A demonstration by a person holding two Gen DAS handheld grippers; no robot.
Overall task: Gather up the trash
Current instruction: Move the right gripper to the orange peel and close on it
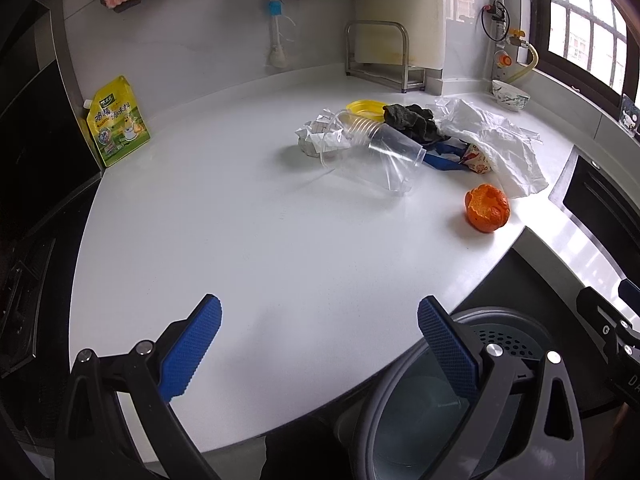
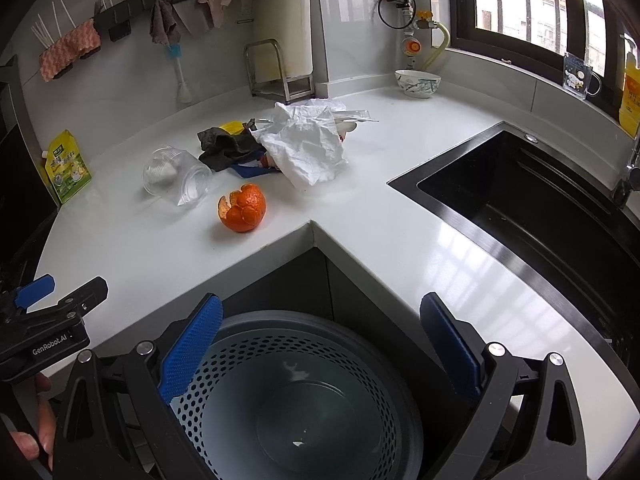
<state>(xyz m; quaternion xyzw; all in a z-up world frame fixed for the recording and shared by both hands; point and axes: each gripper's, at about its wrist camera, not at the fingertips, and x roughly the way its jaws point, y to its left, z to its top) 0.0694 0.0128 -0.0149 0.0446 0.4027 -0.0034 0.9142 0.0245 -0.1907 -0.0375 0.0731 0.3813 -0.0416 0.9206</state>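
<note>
Trash on the tabletop (image 1: 260, 240), bin (image 2: 304, 392) waiting below.
We keep both grippers, left (image 1: 320, 344) and right (image 2: 320, 344), with jaws wide and empty; peel (image 2: 242, 208) and cup (image 2: 176, 176) lie near the corner, so dropping them is short.

a white l-shaped worktop (image 2: 360, 248) runs ahead, meeting pale tiled walls (image 2: 120, 92). a black sink (image 2: 540, 208) is sunk in to the right, under a dark-framed window (image 2: 520, 12) letting in daylight.
</note>
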